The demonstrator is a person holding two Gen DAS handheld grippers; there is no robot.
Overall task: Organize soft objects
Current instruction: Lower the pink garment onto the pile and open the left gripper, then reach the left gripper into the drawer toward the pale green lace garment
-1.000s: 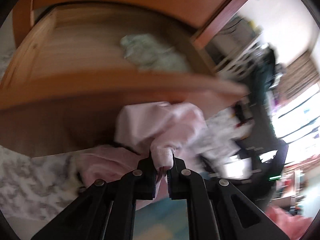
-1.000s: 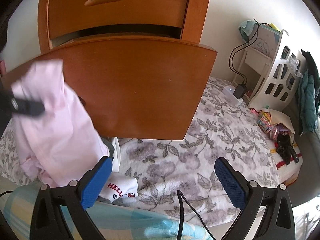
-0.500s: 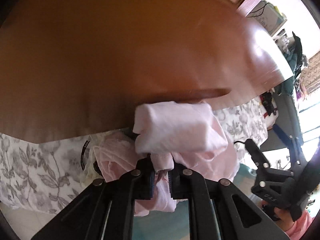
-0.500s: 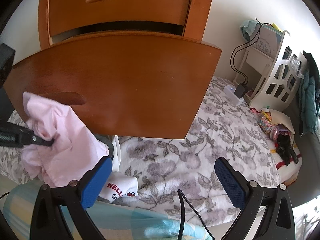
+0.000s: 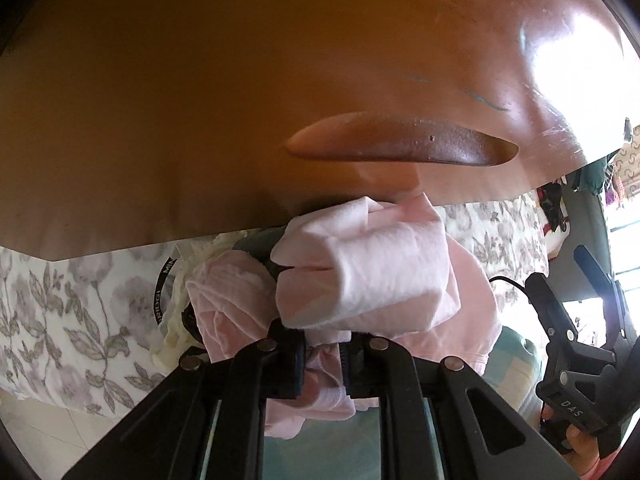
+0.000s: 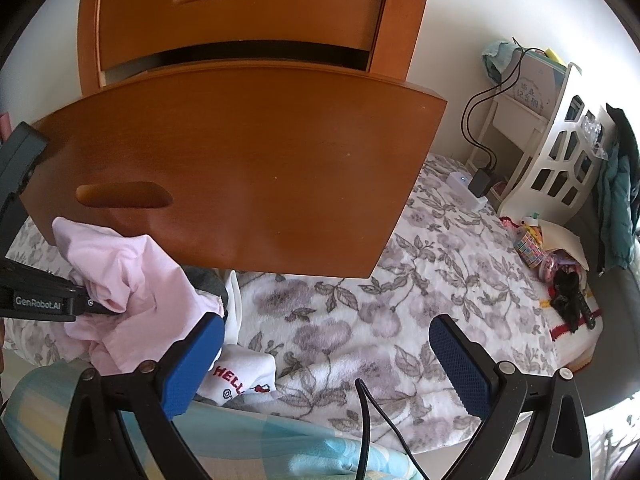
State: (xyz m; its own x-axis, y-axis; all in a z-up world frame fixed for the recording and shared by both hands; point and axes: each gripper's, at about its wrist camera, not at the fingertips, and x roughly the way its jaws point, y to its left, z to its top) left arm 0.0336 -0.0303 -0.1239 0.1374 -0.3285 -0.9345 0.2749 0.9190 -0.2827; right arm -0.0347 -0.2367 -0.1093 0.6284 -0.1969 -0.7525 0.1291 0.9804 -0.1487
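Pink cloth [image 5: 372, 276], bunched, sat between the jaws of the left gripper [image 5: 324, 356], which were opening around it, low in front of the drawer [image 6: 256, 168] and over the clothes pile [image 6: 236, 372] on the floral bedspread [image 6: 400, 300]. Idle to the side, the right gripper [image 6: 324, 364] had its blue pads [image 6: 460, 364] spread wide with nothing between them. Risk, as judged: released here, the cloth would land on the heap outside the drawer rather than in it, or a fold could snag on a pad and drag.
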